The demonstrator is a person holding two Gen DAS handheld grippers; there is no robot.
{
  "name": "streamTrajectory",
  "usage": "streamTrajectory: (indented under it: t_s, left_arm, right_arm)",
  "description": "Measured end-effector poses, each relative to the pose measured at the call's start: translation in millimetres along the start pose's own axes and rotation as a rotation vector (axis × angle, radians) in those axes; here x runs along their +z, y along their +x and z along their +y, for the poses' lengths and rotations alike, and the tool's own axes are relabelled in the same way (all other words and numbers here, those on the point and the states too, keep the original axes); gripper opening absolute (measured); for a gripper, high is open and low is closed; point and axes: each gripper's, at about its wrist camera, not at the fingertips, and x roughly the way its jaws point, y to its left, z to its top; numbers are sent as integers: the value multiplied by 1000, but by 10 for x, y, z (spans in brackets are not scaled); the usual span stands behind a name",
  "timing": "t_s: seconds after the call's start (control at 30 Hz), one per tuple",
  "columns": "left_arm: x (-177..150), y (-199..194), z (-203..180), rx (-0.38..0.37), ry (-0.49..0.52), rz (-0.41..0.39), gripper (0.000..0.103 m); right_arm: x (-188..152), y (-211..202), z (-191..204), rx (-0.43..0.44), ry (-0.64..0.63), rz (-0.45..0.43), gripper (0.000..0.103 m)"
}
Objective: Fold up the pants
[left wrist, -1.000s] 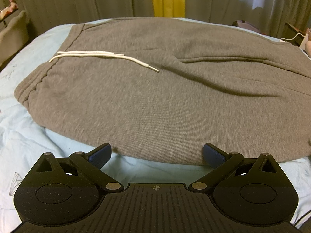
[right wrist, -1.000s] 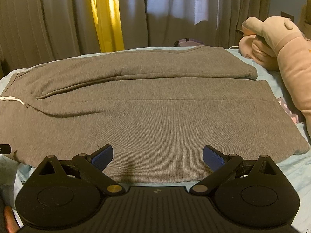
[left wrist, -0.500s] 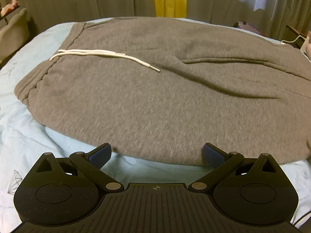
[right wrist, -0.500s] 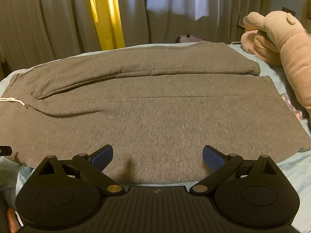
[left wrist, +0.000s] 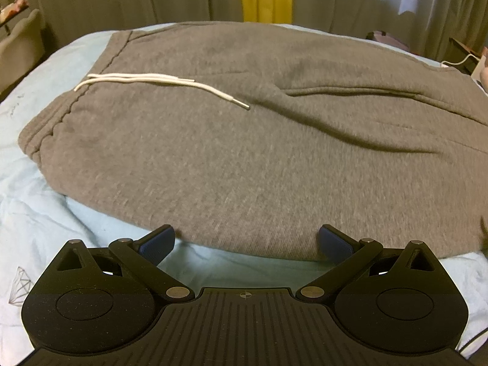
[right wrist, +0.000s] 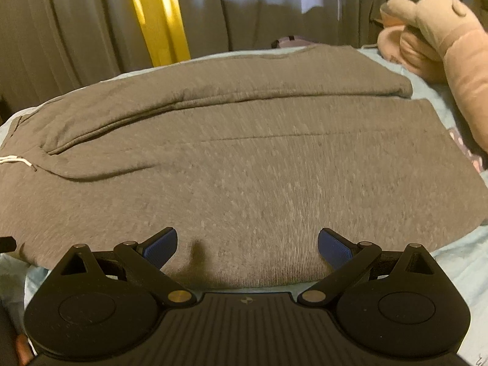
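**Both hand-held grippers closing in on near edge of pants, nothing gripped yet**

Still pre-grasp. Grey pants [left wrist: 244,158] lie flat across the bed [left wrist: 36,207], spread lengthwise: waistband [left wrist: 48,128] and white drawstring [left wrist: 158,84] at the left end, leg cuffs toward the right end near a pink plush toy [right wrist: 442,39]. Far leg [right wrist: 244,82] lies alongside the near leg, overlapping it slightly along the crotch side.

Left hand-held gripper [left wrist: 245,241]: jaws spread wide, empty, pads flanking the near hem of the seat area, light-blue sheet visible between them. Compared with a second ago the view is almost the same, with a slight forward creep toward the fabric edge.

Right hand-held gripper [right wrist: 247,244]: jaws also wide apart, empty, poised over the near leg edge. Over the last second the cloth has filled more of the view and the frame shows motion blur, so this side is advancing and dropping toward the leg.

Judgement: both sides are lining up on the near long edge, probably to pinch it and carry it over the far leg for a lengthwise fold. No fold made so far. Risk: pinching only the top layer, or catching the sheet with it.
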Motion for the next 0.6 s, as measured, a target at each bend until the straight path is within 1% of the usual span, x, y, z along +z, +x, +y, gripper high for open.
streamTrajectory:
  t_s: [0.33, 0.6]
  left_arm:
    - [10, 27, -6, -3, 2, 7, 103]
    - [12, 31, -8, -5, 1, 13, 103]
  right_arm:
    - [29, 199, -110, -9, 83, 75, 99]
    - [30, 313, -121, -25, 98, 121, 99]
